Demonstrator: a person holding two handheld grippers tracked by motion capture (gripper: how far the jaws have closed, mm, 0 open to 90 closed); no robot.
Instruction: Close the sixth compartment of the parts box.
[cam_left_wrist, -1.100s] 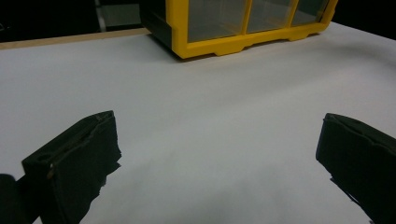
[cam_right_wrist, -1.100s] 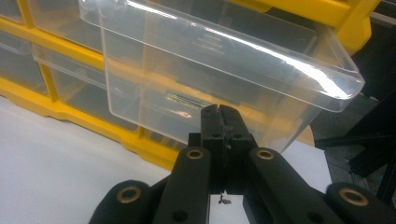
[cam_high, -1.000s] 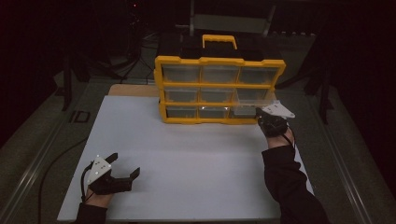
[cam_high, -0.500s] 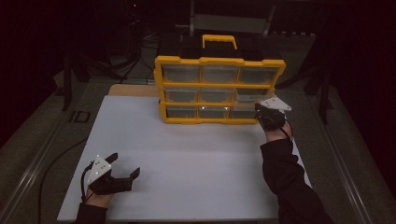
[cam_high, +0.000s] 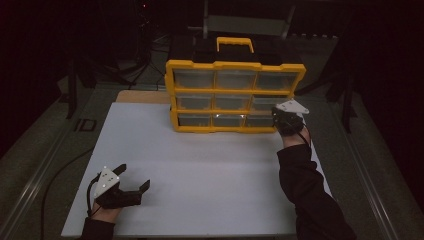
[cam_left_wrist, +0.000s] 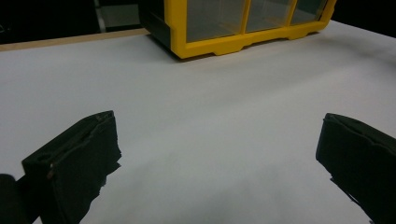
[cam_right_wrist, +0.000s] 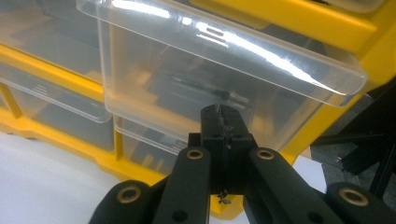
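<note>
The yellow drawer cabinet (cam_high: 235, 95) stood upright at the far middle of the white surface (cam_high: 200, 175), its black carry handle area topped by a yellow grip. It held three rows of three clear plastic drawers. The right claw (cam_right_wrist: 223, 119) was pressed together, nothing between its jaws, with its tip up against the front of the clear drawer (cam_right_wrist: 205, 93) in the middle row at the cabinet's right end; whether it actually touched could not be told. That drawer appeared to stand out from the frame beyond its neighbours.

Handling judgement: the drawer is thin, stiff, glossy plastic, probably light and slippery to a pinch. Its overhanging top lip (cam_right_wrist: 243, 51) is the sound place to take hold or hook under; the flat face offers no purchase. Dark contents showed dimly inside, so a sharp pull might tip them. The cabinet itself looked bulky enough to stay put, though a hard tug could slide it on the smooth surface.

The left claw (cam_high: 131, 182) rested spread wide, empty, near the front left corner of the surface, well apart from the cabinet.

Against the earlier high view, the right claw had shifted inward from beside the cabinet's right edge to its front face. The left claw and the cabinet had not moved.
</note>
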